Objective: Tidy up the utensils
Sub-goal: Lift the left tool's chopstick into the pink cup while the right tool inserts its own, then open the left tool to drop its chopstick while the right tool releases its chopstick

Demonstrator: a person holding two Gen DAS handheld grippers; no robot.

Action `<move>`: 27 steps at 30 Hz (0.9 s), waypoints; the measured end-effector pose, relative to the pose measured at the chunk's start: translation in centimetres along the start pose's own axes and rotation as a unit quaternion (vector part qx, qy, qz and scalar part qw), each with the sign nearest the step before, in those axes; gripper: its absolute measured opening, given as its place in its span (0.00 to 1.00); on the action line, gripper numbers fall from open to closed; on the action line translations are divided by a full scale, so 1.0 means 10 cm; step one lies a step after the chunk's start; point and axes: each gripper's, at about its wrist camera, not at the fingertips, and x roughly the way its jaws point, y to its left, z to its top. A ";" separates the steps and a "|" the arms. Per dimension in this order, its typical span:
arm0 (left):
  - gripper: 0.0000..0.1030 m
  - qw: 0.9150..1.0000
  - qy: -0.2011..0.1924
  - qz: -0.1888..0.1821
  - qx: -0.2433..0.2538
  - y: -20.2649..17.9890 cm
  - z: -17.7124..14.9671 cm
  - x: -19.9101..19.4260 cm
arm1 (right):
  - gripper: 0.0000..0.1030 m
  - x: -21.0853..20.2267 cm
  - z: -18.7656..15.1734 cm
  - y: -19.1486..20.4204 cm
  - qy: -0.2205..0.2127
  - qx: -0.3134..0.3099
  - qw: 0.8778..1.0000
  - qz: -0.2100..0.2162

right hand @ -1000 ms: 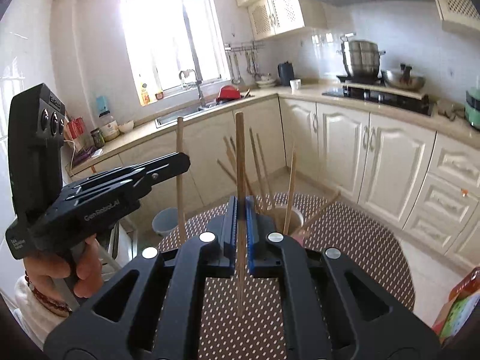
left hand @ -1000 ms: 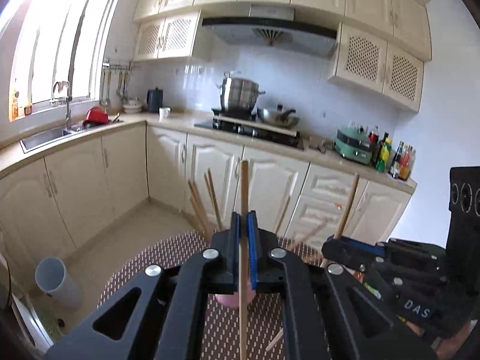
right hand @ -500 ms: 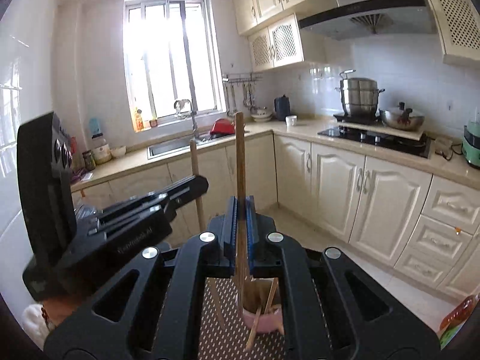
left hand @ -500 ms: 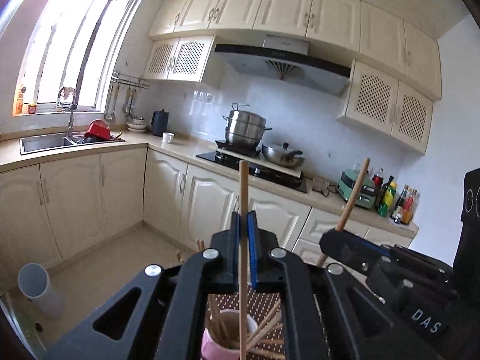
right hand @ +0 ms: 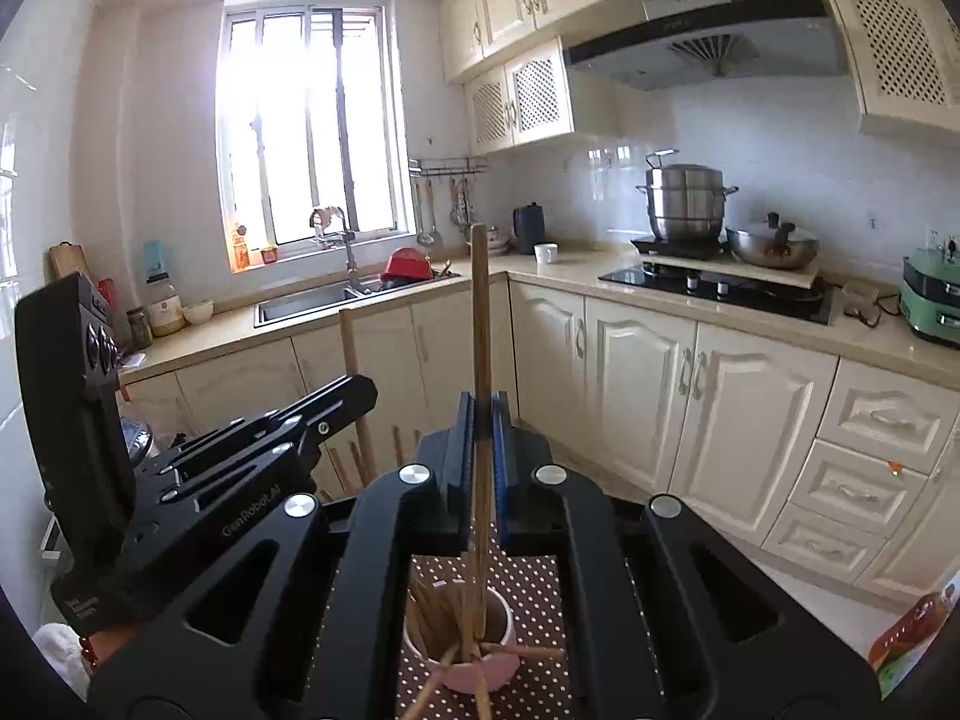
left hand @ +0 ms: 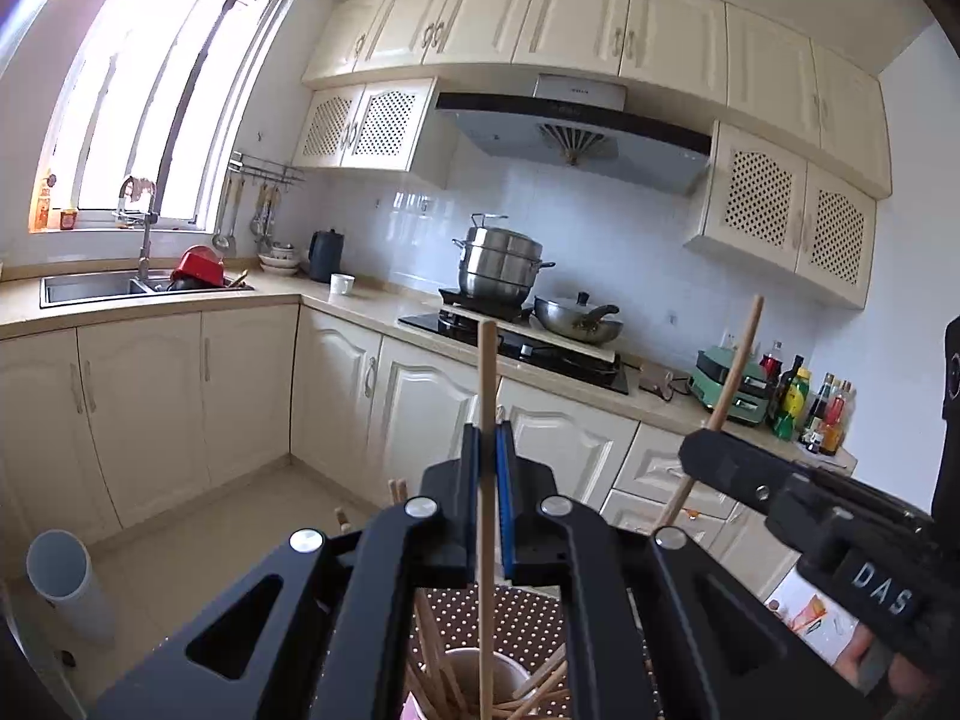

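My left gripper (left hand: 487,438) is shut on a pale wooden chopstick (left hand: 486,372), held upright with its lower end in a pink cup (left hand: 474,678) of several chopsticks. My right gripper (right hand: 482,414) is shut on a darker wooden chopstick (right hand: 479,312), also upright, its lower end in the same pink cup (right hand: 462,654). The right gripper with its chopstick shows at the right of the left wrist view (left hand: 708,450). The left gripper shows at the left of the right wrist view (right hand: 354,390). The cup stands on a brown dotted mat (right hand: 540,588).
Kitchen cabinets (left hand: 240,396) run behind, with a sink (left hand: 90,288), a stove with a steel pot (left hand: 501,267) and a wok (left hand: 576,318). A grey tube (left hand: 60,582) stands at the lower left. A colourful packet (right hand: 912,630) lies at the right edge.
Both grippers have risen and tipped up, so the cup has dropped low in both views. Both chopsticks remain gripped, their lower ends now in the cup.
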 end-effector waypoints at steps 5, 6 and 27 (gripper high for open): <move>0.06 1.000 -0.010 -0.009 0.010 0.01 -0.07 -0.07 | 0.06 0.02 -0.15 -0.07 0.014 0.001 1.000 -0.001; 0.06 1.000 -0.014 -0.009 0.014 0.01 -0.09 -0.09 | 0.06 0.02 -0.18 -0.08 0.017 0.001 1.000 0.001; 0.06 0.998 0.033 0.009 0.048 0.05 -0.52 0.00 | 0.06 0.15 -0.63 -0.11 0.079 0.006 0.997 0.008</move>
